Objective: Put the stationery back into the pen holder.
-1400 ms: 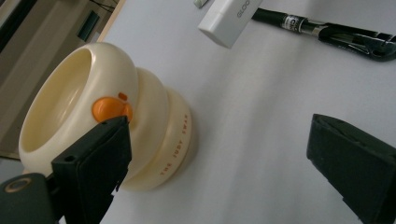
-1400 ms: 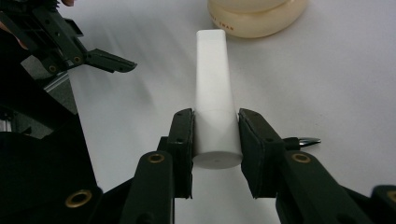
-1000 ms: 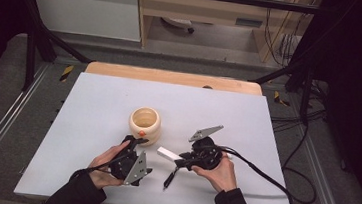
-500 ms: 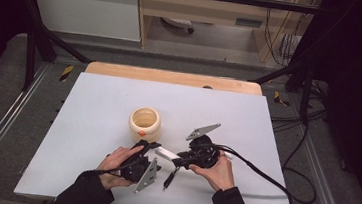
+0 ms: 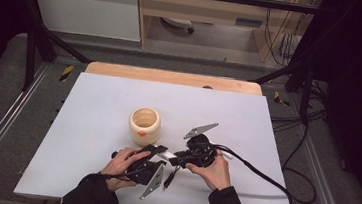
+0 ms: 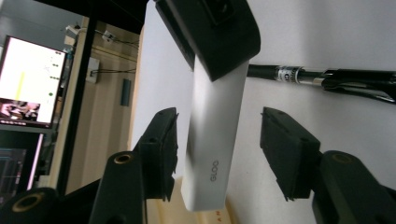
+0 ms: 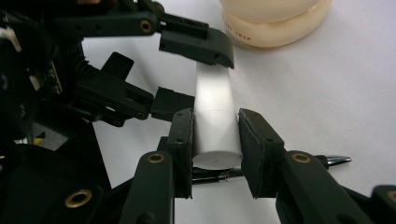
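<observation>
A white glue stick (image 7: pixel 214 93) is held level just above the white table (image 5: pixel 94 98), with my right gripper (image 7: pixel 215 126) shut on one end of it. My left gripper (image 6: pixel 219 121) faces it from the left, and its jaws have just been closing. The stick's other end (image 6: pixel 212 140) lies between those jaws with a gap still showing at the right pad (image 6: pixel 280 140). In the high view both grippers, left (image 5: pixel 156 152) and right (image 5: pixel 176 159), meet near the table's front middle. A black pen (image 5: pixel 169 178) lies on the table beneath them.
A cream ribbed cup (image 5: pixel 144 124) stands upright just behind the left hand, close to the grippers. The right gripper's black cable (image 5: pixel 262 177) trails off to the right across the table. A wooden board (image 5: pixel 171 76) lines the far edge.
My left hand has moved right toward the right gripper, and its jaws have narrowed around the free end of the stick. The right hand has held still.
</observation>
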{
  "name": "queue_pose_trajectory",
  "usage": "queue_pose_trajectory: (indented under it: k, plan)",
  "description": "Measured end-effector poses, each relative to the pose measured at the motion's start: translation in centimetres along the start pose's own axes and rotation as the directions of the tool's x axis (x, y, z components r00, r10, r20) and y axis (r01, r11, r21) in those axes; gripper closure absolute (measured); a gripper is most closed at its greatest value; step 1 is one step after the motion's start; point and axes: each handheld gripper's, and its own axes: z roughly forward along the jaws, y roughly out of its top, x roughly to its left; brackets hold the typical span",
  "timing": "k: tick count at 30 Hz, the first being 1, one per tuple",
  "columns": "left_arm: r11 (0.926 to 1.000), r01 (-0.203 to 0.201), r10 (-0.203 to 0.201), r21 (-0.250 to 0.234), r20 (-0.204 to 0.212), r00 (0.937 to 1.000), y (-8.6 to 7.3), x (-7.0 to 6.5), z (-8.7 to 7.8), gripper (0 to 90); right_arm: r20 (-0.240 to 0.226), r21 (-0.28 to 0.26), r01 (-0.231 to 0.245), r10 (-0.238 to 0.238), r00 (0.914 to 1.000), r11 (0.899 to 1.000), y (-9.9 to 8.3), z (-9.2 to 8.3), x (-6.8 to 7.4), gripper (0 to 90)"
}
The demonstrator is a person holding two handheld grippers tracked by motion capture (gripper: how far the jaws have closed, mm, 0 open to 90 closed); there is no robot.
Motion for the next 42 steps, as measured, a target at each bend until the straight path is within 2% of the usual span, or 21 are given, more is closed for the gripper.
queue_pose_trajectory:
  k: [8,13,25,34,38,42]
  plan:
    - [0.9981,-0.061,0.06,-0.006,-0.037,0.9975,0.36,-0.41,0.24,59.9,0.002,0.0,-0.018,0.018,0.9998,1.0,0.0,0.03,0.03,67.1]
    - [0.9973,-0.072,0.071,-0.016,-0.049,0.9963,0.41,-0.5,0.23,64.5,0.002,0.0,-0.021,0.021,0.9998,1.0,-0.03,0.04,0.05,67.1]
    - [0.994,-0.107,0.106,-0.021,-0.06,0.9926,0.36,-0.71,0.15,68.0,-0.008,0.002,-0.026,0.026,0.9996,1.0,-0.06,0.2,0.04,67.0]
    - [0.9939,-0.108,0.106,-0.026,-0.061,0.9925,0.34,-0.67,0.05,68.4,-0.015,0.003,-0.021,0.021,0.9997,1.0,-0.08,0.16,0.04,66.6]
    - [0.9955,-0.091,0.09,-0.024,-0.057,0.9943,0.27,-0.6,0.01,68.5,-0.019,-0.007,-0.024,0.024,0.9995,1.0,-0.07,0.1,0.07,64.9]
    - [0.9972,-0.071,0.07,-0.022,-0.049,0.9963,0.08,-0.48,-0.03,68.5,-0.014,-0.022,-0.018,0.018,0.9997,1.0,-0.07,-0.32,0.14,59.5]
